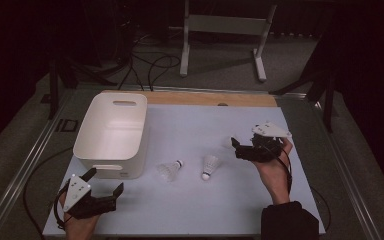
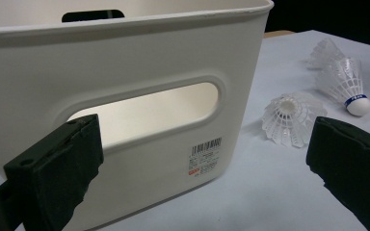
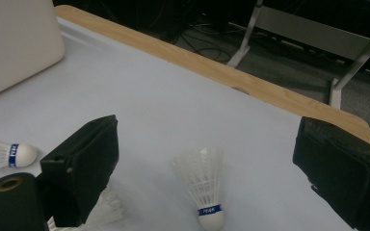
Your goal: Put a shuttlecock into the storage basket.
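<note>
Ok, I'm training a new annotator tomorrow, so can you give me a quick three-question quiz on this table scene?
1. How many shuttlecocks lie on the table outside the white bin?
2. True or false: the left tool is shut on the bin's handle slot.
3. The right tool is: A) open, facing a shuttlecock that stands cork-down on the table; B) shut on a shuttlecock; C) reaching inside the bin.

Key: 1) Three, best counted in the left gripper view. 2) False: it is open and holds nothing, with the bin in front of it. 3) A.
</note>
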`<state>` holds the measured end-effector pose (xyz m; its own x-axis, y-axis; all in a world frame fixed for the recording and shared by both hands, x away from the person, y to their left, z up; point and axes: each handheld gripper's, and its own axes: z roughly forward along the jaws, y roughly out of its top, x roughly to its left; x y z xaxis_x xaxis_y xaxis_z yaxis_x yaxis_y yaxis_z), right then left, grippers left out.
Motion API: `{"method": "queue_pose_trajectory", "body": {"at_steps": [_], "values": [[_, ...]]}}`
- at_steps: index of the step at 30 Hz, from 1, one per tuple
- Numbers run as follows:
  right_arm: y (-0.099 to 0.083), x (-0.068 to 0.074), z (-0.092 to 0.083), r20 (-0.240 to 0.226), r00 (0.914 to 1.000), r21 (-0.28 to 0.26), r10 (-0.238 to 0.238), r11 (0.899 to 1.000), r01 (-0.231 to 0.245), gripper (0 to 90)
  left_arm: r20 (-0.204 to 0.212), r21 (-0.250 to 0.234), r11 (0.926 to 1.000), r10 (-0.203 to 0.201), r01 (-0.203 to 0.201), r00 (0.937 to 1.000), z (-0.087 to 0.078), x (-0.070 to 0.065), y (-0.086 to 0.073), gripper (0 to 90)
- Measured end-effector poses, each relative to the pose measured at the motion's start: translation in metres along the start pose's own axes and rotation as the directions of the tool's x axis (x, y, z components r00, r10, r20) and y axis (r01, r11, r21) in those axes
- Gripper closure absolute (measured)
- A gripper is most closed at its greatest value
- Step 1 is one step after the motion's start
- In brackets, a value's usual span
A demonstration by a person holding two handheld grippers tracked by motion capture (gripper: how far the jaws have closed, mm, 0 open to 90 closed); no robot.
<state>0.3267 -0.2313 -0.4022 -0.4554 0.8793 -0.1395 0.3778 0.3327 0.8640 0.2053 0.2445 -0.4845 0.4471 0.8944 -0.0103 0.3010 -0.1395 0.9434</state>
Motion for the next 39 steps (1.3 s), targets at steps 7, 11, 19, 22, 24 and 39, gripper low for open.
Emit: {"method": "queue_pose_trajectory", "body": {"at_steps": [7,11,19,22,24,39], "values": [[-0.001,-0.005,0.009,0.002,0.9995,0.006,0.031,1.000,-0.031,8.9,-0.001,0.000,1.0000,0.002,-0.002,1.0000,0.000,0.000,0.000,0.0],[-0.002,-0.010,0.016,0.003,0.9989,0.019,0.047,0.999,-0.047,9.0,-0.002,-0.002,1.0000,0.001,-0.001,1.0000,0.000,0.000,0.000,0.1],[-0.002,-0.011,0.025,0.014,0.9991,0.019,0.041,0.999,-0.041,9.2,-0.002,-0.001,1.0000,0.003,-0.003,1.0000,0.000,0.000,0.000,0.1],[-0.002,-0.011,0.028,0.018,0.9993,0.024,0.033,0.999,-0.034,9.3,-0.003,0.000,1.0000,0.003,-0.003,1.0000,0.000,0.000,0.000,0.1],[-0.003,-0.011,0.029,0.022,0.9994,0.025,0.028,0.999,-0.028,9.3,-0.006,0.001,1.0000,0.005,-0.005,1.0000,0.000,0.000,0.000,0.1],[-0.005,-0.009,0.044,0.045,0.9985,0.013,0.032,0.999,-0.032,9.4,-0.006,-0.001,1.0000,0.004,-0.004,1.0000,0.000,0.000,0.000,0.1]]}}
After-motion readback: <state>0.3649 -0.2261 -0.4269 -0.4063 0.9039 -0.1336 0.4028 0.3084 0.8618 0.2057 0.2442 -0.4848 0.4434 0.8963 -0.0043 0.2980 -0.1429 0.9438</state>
